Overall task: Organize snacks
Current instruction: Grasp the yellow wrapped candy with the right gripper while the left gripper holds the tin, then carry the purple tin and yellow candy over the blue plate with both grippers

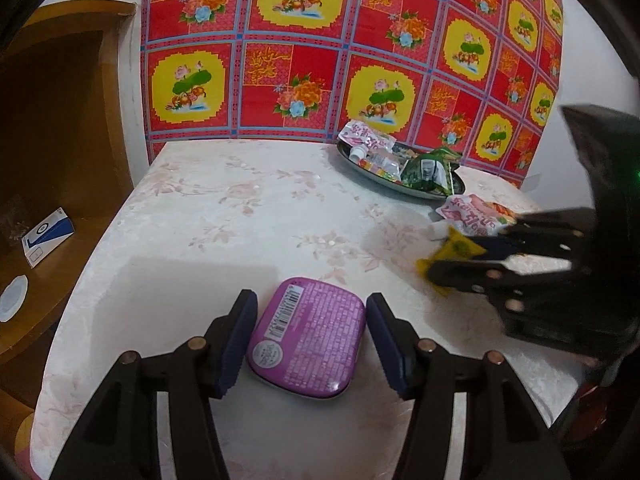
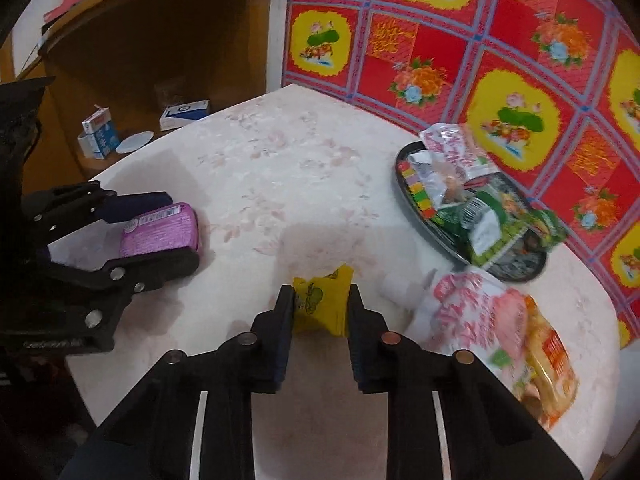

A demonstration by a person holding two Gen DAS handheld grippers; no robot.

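the right hand-held gripper (image 2: 321,300) is clenched on a small yellow snack packet (image 2: 322,305), pinched across its width just above the table (image 2: 280,168). the dark tray (image 2: 404,192) of snacks lies ahead and to its right, near the patterned cloth, so this hand is the nearer one. the left hand-held gripper (image 1: 310,314) brackets a purple tin (image 1: 308,336), long axis pointing away from it; i cannot tell whether the pads press it

One purple tin (image 1: 307,336), one yellow packet (image 2: 322,304), one dark tray (image 2: 404,184), two pink pouches, two tongs.
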